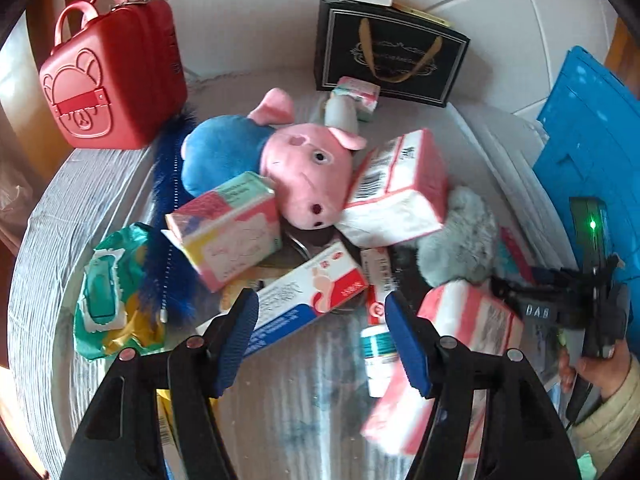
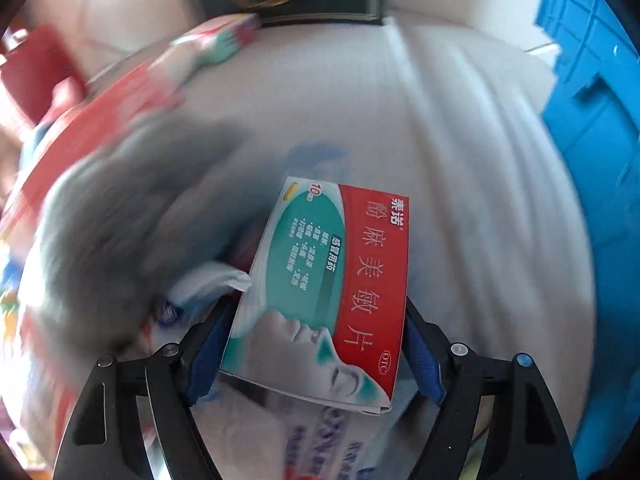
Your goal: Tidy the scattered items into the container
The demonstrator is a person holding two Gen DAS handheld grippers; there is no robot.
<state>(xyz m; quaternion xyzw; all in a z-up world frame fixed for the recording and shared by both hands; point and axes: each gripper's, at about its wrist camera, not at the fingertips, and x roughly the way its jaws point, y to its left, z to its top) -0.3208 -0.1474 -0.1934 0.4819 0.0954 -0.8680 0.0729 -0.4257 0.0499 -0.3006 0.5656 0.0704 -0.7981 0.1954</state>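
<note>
My left gripper (image 1: pixel 320 300) stands open with nothing between its blue pads (image 1: pixel 240 328). It hangs over a white ribbed container (image 1: pixel 60 240) filled with a pile. In the pile are a pink and blue pig plush (image 1: pixel 308 168), pink tissue packs (image 1: pixel 400 184), a white-blue-red medicine box (image 1: pixel 308 296), a blue feather wand (image 1: pixel 168 216), a green wipes pack (image 1: pixel 108 296) and a grey plush (image 1: pixel 460 236). My right gripper (image 2: pixel 316 312) is shut on a red and teal medicine box (image 2: pixel 328 280), one pad on each long edge. That box is sharp while the surroundings are blurred.
A red case (image 1: pixel 116 76) and a black gift bag (image 1: pixel 388 56) stand against the tiled wall behind the container. A blue crate (image 1: pixel 588 128) (image 2: pixel 592 160) leans at the right. A person's hand (image 1: pixel 596 372) in a pale sleeve holds the other tool at the right edge.
</note>
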